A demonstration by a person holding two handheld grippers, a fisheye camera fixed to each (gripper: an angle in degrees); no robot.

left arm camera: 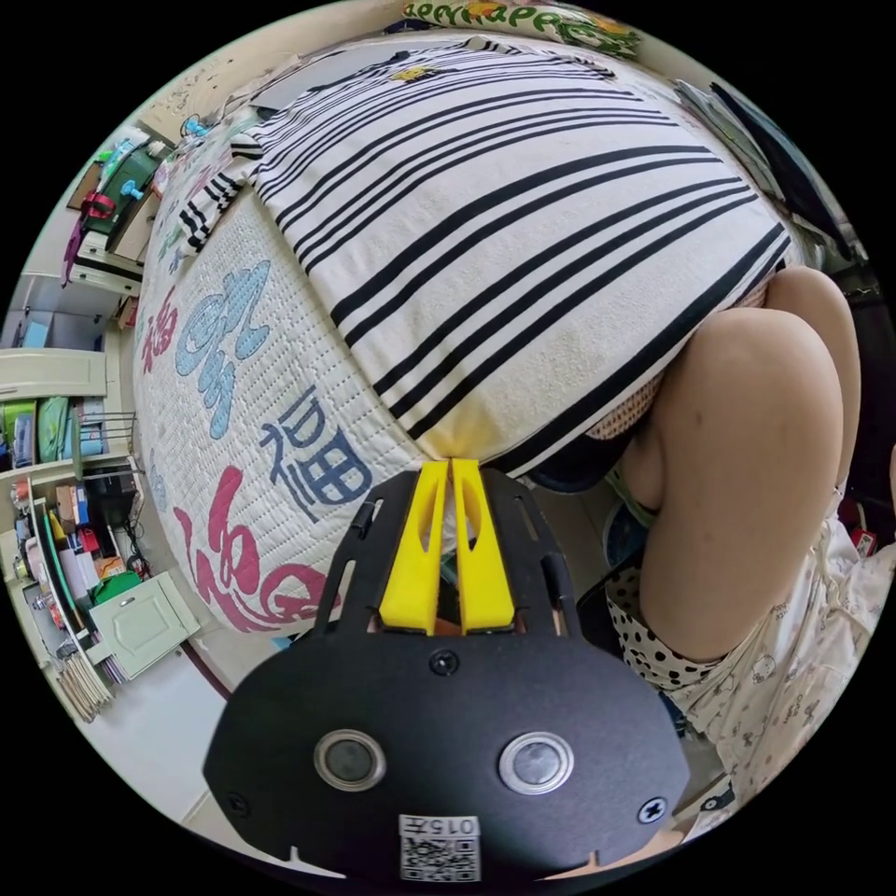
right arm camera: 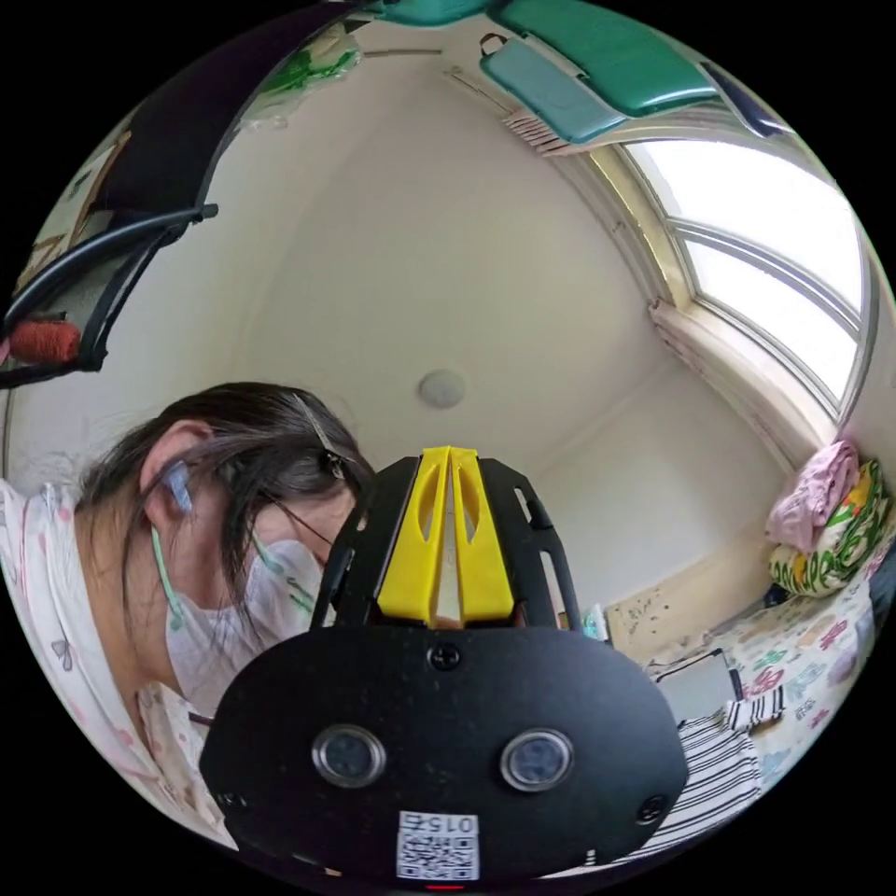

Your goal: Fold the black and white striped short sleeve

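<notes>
Left gripper (left arm camera: 451, 464) has its yellow jaws drawn together at the hem corner of the shirt (left arm camera: 504, 243), though whether cloth is pinched between the tips cannot be told. Just beyond the tips the shirt lies spread flat on the bed cover (left arm camera: 233, 401), its striped body running away from the jaws toward the far collar, one sleeve (left arm camera: 210, 201) out to the left. Beside the jaws on the right is the person's knee (left arm camera: 747, 448). Right gripper (right arm camera: 450, 455) has its jaws pressed together on nothing, pointing up at the ceiling (right arm camera: 392, 243), with a strip of the shirt low to its right. The shirt looks light, thin and limp, so it should drape and slide easily; hem corners and shoulder seams seem the surest places to grip. The cover carries large printed characters in red and blue, and a small yellow emblem near the collar is too small to make out.
</notes>
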